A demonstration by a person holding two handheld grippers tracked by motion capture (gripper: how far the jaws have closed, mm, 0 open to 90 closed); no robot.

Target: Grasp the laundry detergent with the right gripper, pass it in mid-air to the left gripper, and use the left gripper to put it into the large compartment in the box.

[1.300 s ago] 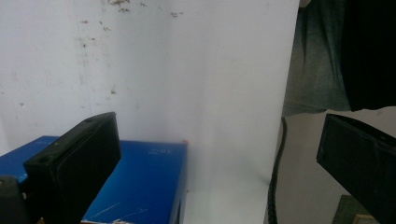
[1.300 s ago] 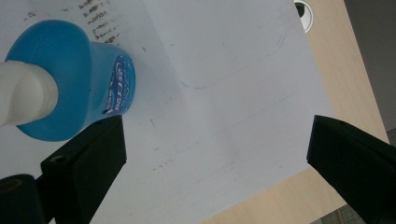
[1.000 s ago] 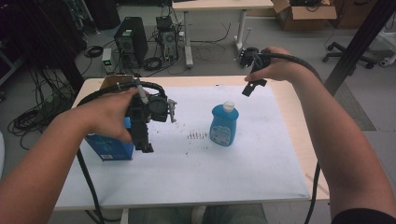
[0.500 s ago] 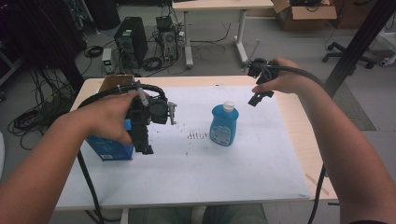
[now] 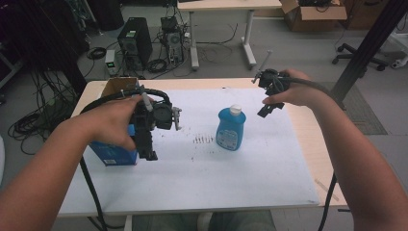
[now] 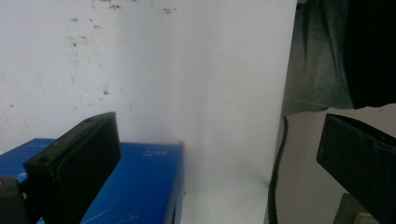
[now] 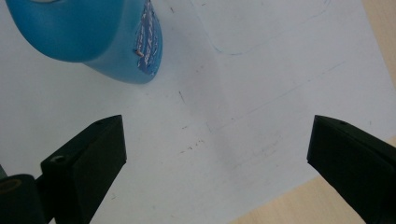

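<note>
A blue bottle [image 5: 231, 129] with a white cap stands upright on the white sheet [image 5: 202, 168] near the table's middle. A blue box [image 5: 114, 153] lies at the left, partly under the person's left hand. My left gripper [image 5: 146, 144] hangs over the box's right end, pointing down toward the near edge, jaws wide open with nothing between them [image 6: 224, 158]; the box [image 6: 135, 186] shows beside its left jaw. My right gripper [image 5: 266, 109] is held in the air right of the bottle, open and empty [image 7: 217, 158]; the bottle [image 7: 93, 32] sits beyond its left jaw.
A cardboard box [image 5: 118, 87] sits at the table's far left corner. Small dark marks [image 5: 204, 139] dot the sheet left of the bottle. Bare wood [image 5: 312, 144] borders the sheet on the right. Cables trail from both grippers. Computers, desks and a chair stand on the floor beyond.
The right hand and its gripper have drifted right and slightly nearer, away from the far edge. The left gripper, box and bottle have stayed put.
</note>
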